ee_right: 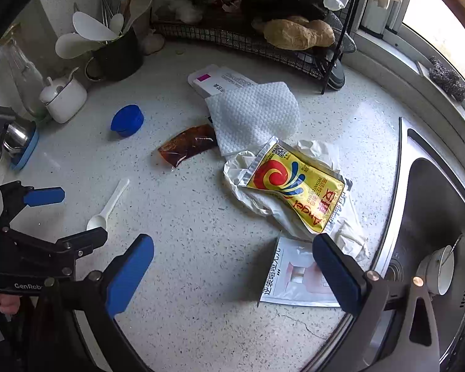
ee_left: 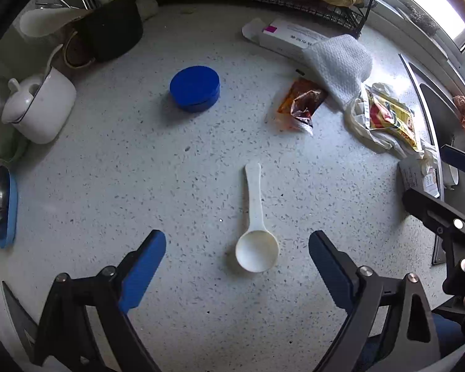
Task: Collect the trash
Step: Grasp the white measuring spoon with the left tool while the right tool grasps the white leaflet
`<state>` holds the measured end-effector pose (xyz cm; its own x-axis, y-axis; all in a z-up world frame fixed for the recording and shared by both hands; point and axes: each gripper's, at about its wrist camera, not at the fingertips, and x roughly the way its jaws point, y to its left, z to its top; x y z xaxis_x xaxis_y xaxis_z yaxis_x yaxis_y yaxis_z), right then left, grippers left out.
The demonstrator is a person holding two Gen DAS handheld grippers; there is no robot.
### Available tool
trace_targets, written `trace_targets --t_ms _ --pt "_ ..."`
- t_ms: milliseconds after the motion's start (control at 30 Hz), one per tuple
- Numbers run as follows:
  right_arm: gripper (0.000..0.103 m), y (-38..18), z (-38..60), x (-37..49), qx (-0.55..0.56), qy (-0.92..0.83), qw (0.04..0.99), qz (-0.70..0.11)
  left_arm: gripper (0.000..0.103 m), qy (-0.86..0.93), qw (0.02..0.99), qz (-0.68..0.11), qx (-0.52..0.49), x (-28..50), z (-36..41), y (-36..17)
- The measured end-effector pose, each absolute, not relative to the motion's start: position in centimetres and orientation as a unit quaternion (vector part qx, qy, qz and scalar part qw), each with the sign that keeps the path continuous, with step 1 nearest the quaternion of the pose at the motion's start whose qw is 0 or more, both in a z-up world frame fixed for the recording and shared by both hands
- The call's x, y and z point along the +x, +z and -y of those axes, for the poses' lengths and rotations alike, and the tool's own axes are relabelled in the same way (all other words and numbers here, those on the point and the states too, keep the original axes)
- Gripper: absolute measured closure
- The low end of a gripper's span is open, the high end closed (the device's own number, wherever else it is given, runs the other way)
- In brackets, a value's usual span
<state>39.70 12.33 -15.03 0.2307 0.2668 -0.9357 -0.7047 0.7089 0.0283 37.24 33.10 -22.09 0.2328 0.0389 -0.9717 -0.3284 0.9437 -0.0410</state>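
Observation:
Trash lies on a speckled counter. A white plastic scoop (ee_left: 257, 235) (ee_right: 107, 207) lies just ahead of my open, empty left gripper (ee_left: 237, 257), between its jaws' lines. A brown sauce sachet (ee_left: 300, 105) (ee_right: 189, 145), a white paper towel (ee_left: 341, 65) (ee_right: 254, 114), a yellow yeast packet (ee_right: 297, 186) (ee_left: 390, 117) on crumpled white plastic (ee_right: 251, 186), a white box (ee_right: 220, 80) (ee_left: 288, 38) and a white sachet (ee_right: 291, 276) lie to the right. My right gripper (ee_right: 232, 266) is open and empty, its right finger (ee_right: 334, 269) over the white sachet.
A blue round lid (ee_left: 195, 88) (ee_right: 127, 121) sits at the back left. A white sugar pot (ee_left: 37, 105), a black utensil holder (ee_right: 114, 52) and a wire rack (ee_right: 248, 31) line the back. A steel sink (ee_right: 434, 217) lies at the right.

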Motion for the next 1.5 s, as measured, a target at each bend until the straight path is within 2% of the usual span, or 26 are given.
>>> trace_targets --t_ms 600,800,867,933,1000,1033,1200,1500 --pt "0.001 -15.9 -12.9 41.1 -0.22 0.318 0.748 -0.539 0.012 0.122 0.759 -0.629 -0.117 38.9 -34.2 -24.7" --pt "0.001 -16.0 -12.1 41.0 -0.209 0.315 0.747 -0.546 0.026 0.121 0.761 -0.627 -0.111 38.7 -32.5 -24.3" --pt "0.001 -16.0 -11.9 41.0 -0.207 0.312 0.749 -0.546 0.036 0.122 0.763 -0.626 -0.106 38.6 -32.0 -24.1" --pt "0.001 -15.8 -11.6 40.9 -0.205 0.312 0.752 -0.543 0.057 0.122 0.764 -0.624 -0.106 38.3 -31.6 -23.7" --pt "0.001 -15.7 -11.3 40.8 -0.201 0.312 0.754 -0.542 0.071 0.12 0.765 -0.623 -0.108 38.1 -31.3 -23.5" --pt "0.001 -15.5 -11.2 40.7 -0.2 0.311 0.755 -0.541 0.074 0.118 0.766 -0.622 -0.109 38.1 -31.0 -23.4" --pt "0.001 -14.9 -10.4 40.1 -0.204 0.31 0.759 -0.536 0.074 0.101 0.773 -0.618 -0.106 37.8 -29.7 -23.3" --pt "0.001 -13.6 -8.2 40.3 -0.174 0.301 0.771 -0.534 0.074 0.078 0.809 -0.573 -0.108 38.1 -27.5 -19.5"
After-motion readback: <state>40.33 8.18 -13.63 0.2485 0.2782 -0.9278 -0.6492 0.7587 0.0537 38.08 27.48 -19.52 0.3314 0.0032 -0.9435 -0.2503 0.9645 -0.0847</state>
